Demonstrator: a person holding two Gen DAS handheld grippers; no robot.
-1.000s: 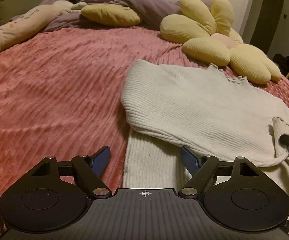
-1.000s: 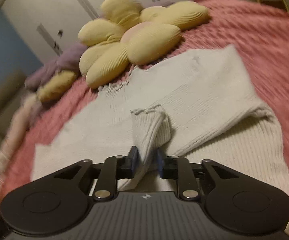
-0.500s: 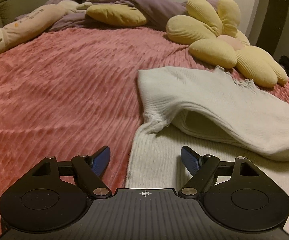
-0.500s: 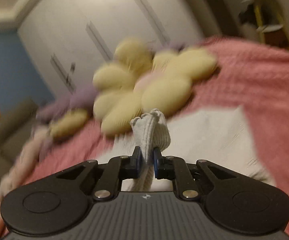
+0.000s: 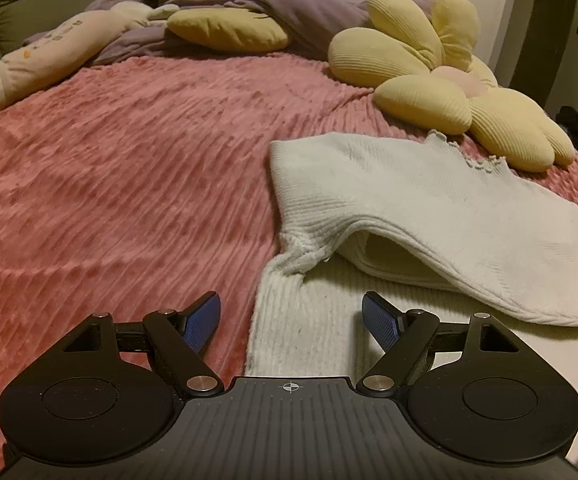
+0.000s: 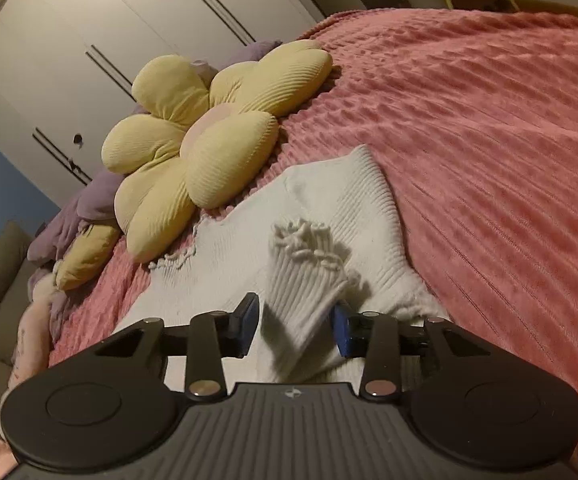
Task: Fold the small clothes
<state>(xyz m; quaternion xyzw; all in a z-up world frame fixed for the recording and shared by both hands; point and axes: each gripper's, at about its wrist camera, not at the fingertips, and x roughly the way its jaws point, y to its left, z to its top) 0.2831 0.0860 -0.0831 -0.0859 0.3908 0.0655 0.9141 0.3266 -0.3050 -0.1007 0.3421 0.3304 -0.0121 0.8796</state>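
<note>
And there's the release: the right gripper (image 6: 295, 320) is opening its jaws around the frilled cuff (image 6: 309, 256), which a second ago it had pinched tight and was carrying across. The cuff stands between the pads, the left one clear of it and the right one at its edge, so the grip looks let go. That puts the sleeve across the body of the white ribbed sweater (image 5: 429, 200), and by my read this sleeve fold is as good as placed. In the left wrist view the folded part has gone from flat to humped, with a hollow under its near edge. The left gripper (image 5: 291, 320) has not budged, jaws wide apart and empty over the sweater's near left edge. The sweater lies right of centre on a pink ribbed bedspread (image 5: 129, 160), its frilled far edge just beside a yellow flower cushion (image 5: 441, 80). Beyond: purple bedding (image 5: 289, 8), a long plush toy (image 5: 49, 52) far left and white wardrobe doors (image 6: 89, 40).
</note>
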